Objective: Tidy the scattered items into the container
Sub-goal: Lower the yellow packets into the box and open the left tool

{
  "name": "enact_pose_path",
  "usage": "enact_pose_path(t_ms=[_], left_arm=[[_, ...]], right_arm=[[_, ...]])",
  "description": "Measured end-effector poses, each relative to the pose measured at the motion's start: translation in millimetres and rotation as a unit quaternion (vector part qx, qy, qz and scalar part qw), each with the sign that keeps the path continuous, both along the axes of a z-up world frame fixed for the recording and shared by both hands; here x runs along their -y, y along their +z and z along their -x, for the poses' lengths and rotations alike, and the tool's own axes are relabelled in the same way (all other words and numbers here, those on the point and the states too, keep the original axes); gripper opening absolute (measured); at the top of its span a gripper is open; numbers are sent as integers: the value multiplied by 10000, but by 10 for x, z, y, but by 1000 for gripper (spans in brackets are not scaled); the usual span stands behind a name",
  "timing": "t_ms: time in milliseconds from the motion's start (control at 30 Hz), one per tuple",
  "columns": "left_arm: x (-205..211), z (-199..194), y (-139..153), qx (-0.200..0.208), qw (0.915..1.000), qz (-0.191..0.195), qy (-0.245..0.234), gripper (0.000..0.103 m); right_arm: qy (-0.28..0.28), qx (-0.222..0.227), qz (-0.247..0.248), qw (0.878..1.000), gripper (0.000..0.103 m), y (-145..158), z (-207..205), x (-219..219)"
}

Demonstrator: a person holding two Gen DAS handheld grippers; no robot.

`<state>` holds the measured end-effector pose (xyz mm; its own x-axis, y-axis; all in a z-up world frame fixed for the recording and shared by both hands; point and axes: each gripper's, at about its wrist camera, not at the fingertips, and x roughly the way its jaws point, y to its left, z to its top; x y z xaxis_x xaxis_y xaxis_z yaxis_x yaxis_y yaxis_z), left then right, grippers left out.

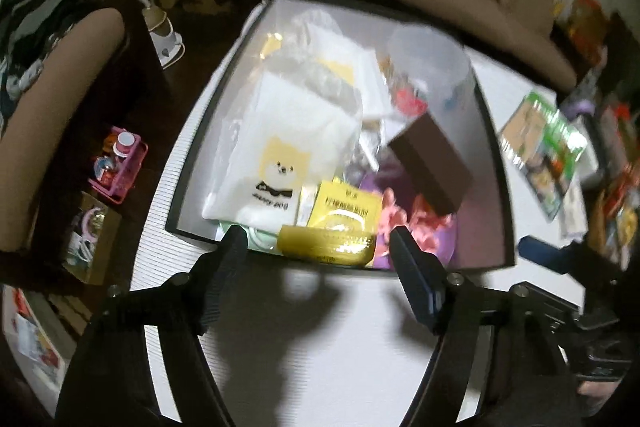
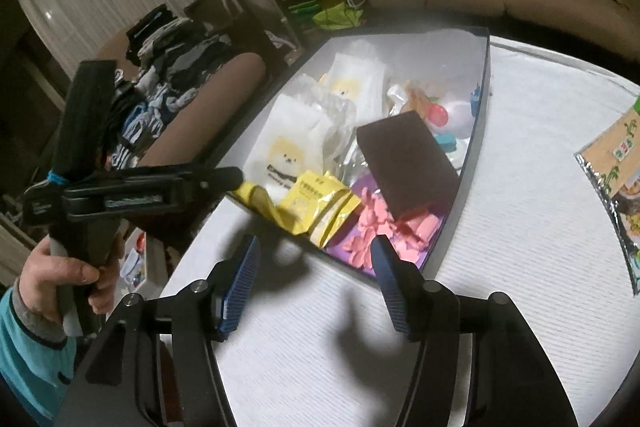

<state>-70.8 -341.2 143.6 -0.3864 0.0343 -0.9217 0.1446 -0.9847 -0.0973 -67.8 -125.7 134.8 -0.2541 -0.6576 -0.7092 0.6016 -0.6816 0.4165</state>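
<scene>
Both grippers, left gripper (image 1: 316, 243) and right gripper (image 2: 316, 255), hang spread and empty before the nearly full container (image 2: 486, 67); one snack packet (image 2: 612, 163) lies outside, right of it.

Little is legible. Ahead of the left gripper, the white pouch (image 1: 280, 147) with a dog face carries small black lettering, seemingly ending in "dog". The yellow packet (image 1: 346, 213) beside it bears Chinese characters too blurred to read.
</scene>
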Motion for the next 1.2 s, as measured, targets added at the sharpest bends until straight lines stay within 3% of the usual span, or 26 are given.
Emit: enact_pose_path(t_ms=[200, 233, 400, 700, 800, 867, 900, 1033, 1200], left_arm=[[-244, 211, -309, 427, 9967, 613, -327, 71], [-266, 245, -353, 472, 9958, 706, -336, 54], [-327, 468, -497, 579, 9938, 893, -317, 55], [-277, 926, 87, -541, 9980, 323, 83, 55], [-336, 1062, -274, 195, 9991, 386, -15, 57], [-392, 1064, -596, 798, 9949, 606, -98, 65], [-411, 1025, -707, 905, 9934, 692, -140, 71], [-317, 815, -715, 774, 9955, 541, 20, 79], [-76, 590, -195, 127, 9988, 309, 365, 88]], right_arm=[[12, 44, -52, 10000, 61, -88, -38, -78], [8, 43, -57, 10000, 61, -98, -43, -92], [8, -19, -94, 10000, 61, -110, -75, -188], [-88, -22, -40, 10000, 61, -113, -129, -452], [-154, 19, -29, 9999, 61, -125, -120, -530], [-218, 40, -31, 9997, 61, -131, -113, -608], [-242, 53, -22, 9997, 61, -130, -110, -646], [-369, 56, 19, 9993, 61, -108, -110, -848], [-490, 28, 33, 9988, 63, -106, -155, -1106]])
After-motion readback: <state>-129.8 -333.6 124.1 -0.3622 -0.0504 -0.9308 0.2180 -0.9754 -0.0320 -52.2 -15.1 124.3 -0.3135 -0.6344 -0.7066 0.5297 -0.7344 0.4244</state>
